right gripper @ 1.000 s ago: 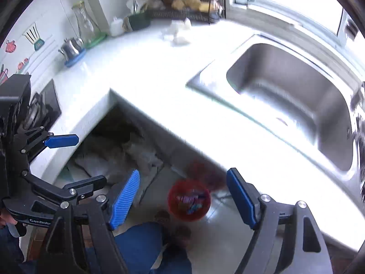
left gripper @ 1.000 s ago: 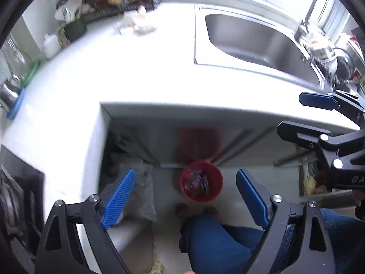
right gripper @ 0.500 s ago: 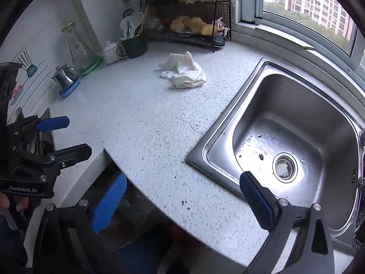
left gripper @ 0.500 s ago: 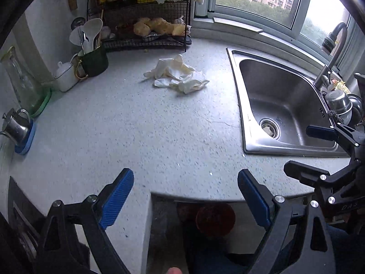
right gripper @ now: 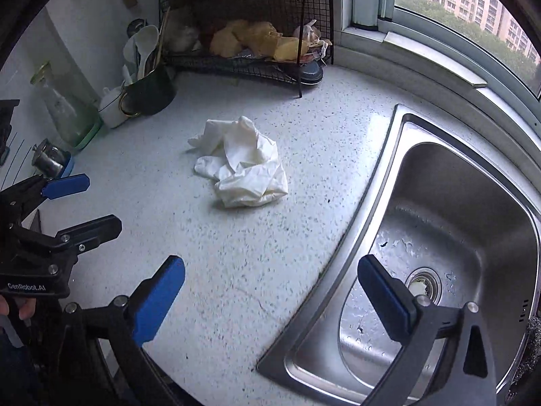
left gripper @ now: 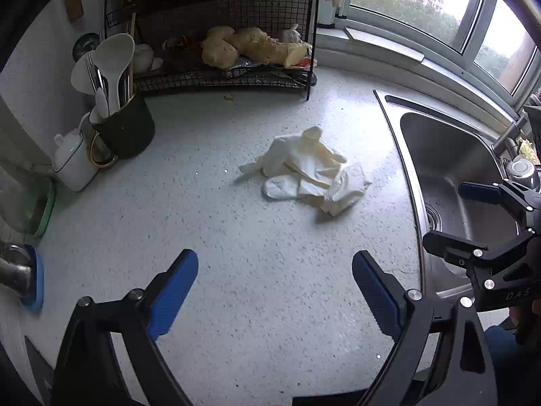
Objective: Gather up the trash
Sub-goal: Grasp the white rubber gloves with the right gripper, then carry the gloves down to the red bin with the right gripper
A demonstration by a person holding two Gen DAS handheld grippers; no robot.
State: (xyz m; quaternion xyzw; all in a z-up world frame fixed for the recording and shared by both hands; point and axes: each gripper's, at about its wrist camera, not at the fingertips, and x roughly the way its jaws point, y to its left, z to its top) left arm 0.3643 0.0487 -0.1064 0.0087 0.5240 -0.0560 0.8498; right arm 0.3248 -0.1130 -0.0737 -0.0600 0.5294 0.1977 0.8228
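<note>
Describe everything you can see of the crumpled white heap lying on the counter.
The white heap looks like thin disposable gloves or soft plastic film, crumpled and creased, with finger-like ends poking out. It lies flat on the speckled counter, between the wire rack and the sink. Nothing else touches it; both tongs are open and away from it.

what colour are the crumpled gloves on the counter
White to cream. The crumpled gloves show best in the right wrist view.

**Open counter around the wad**

Bare speckled white countertop surrounds the crumpled white paper wad. The black wire rack blocks twelve o'clock, the dark utensil cup ten o'clock, the steel sink three o'clock.
</note>
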